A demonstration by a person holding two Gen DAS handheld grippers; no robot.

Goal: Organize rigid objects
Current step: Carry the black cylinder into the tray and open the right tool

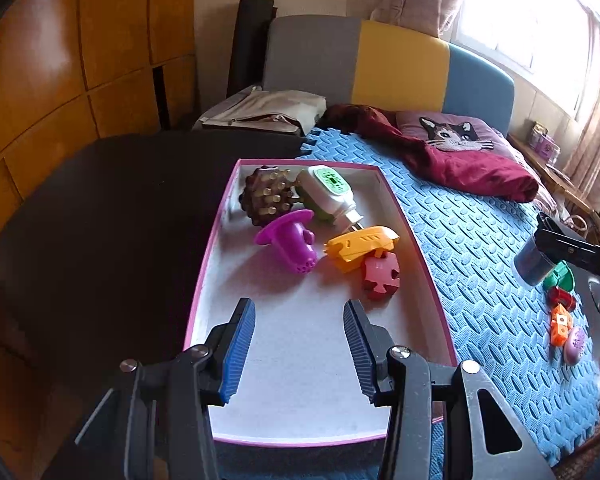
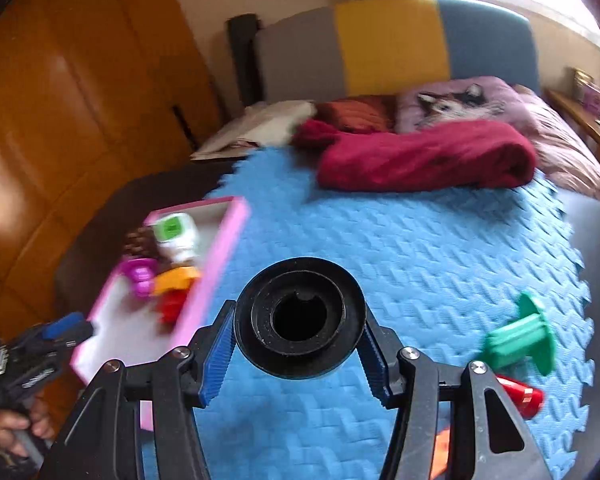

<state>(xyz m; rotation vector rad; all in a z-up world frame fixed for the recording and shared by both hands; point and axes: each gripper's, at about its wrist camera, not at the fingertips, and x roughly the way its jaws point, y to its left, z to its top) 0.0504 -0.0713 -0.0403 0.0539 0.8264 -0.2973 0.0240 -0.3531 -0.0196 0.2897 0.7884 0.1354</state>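
Observation:
My left gripper [image 1: 299, 346] is open and empty, hovering over the near part of the pink-rimmed white tray [image 1: 216, 236]. In the tray lie a brown studded ball [image 1: 265, 195], a white and green plug-in device [image 1: 329, 194], a purple funnel-shaped piece [image 1: 290, 240], a yellow-orange piece [image 1: 358, 246] and a pink puzzle piece [image 1: 381, 275]. My right gripper [image 2: 298, 354] is shut on a black round cap [image 2: 299, 320], held above the blue foam mat [image 2: 420, 248]. The cap also shows in the left wrist view [image 1: 534, 262]. The tray shows in the right wrist view [image 2: 220, 252] at the left.
On the mat to the right lie a green spool [image 2: 520, 346], a red piece [image 2: 522, 396], an orange block [image 1: 560, 325] and a pink oval [image 1: 575, 345]. A maroon blanket [image 2: 424, 156] and a cat pillow [image 1: 456, 134] lie at the back. A dark table [image 1: 100, 216] is left of the tray.

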